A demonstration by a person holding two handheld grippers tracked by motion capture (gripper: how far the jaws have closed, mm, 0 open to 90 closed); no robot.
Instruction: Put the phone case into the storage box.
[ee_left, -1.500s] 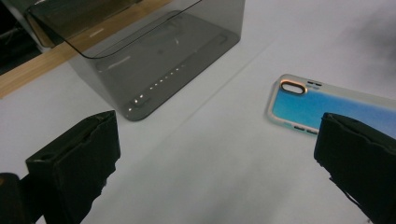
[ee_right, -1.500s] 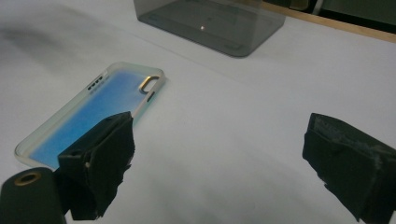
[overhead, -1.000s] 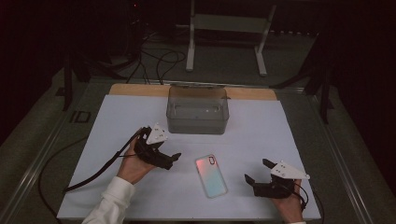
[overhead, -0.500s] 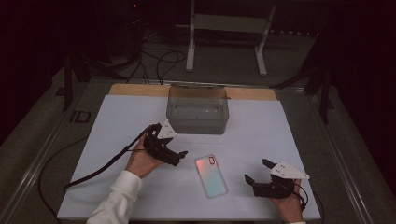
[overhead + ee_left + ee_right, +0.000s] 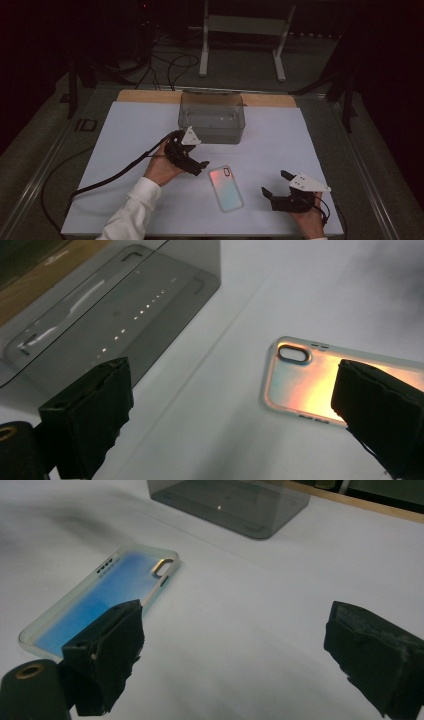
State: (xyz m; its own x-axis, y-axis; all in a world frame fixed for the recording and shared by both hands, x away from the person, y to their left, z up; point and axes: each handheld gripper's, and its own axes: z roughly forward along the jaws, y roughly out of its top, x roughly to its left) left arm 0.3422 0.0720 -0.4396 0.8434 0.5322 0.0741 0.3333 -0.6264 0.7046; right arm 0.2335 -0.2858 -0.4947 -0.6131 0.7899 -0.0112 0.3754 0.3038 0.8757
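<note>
An iridescent phone case (image 5: pixel 226 187) lies flat on the white mat, camera cutout toward the far side. My left gripper (image 5: pixel 200 167) is just left of the case's top corner, open and empty, its jaws pointing at the case. In the left gripper view the case (image 5: pixel 320 385) glows orange, partly behind the right jaw, and the left gripper (image 5: pixel 232 375) spans bare mat. My right gripper (image 5: pixel 274 183) rests open to the right of the case, empty. In the right gripper view the right gripper (image 5: pixel 235 630) has the case (image 5: pixel 110 590), blue here, beyond its left jaw.
A smoky transparent box (image 5: pixel 212 117) stands at the mat's back middle, close behind the left gripper; it also appears as the box (image 5: pixel 115 305) and the box (image 5: pixel 230 500). A wooden strip (image 5: pixel 150 95) edges the white mat (image 5: pixel 125 140). A black cable (image 5: pixel 115 175) trails left.
My left gripper has moved right and slightly forward, closing in on the phone case's top left corner. The right gripper and the case have stayed put.
</note>
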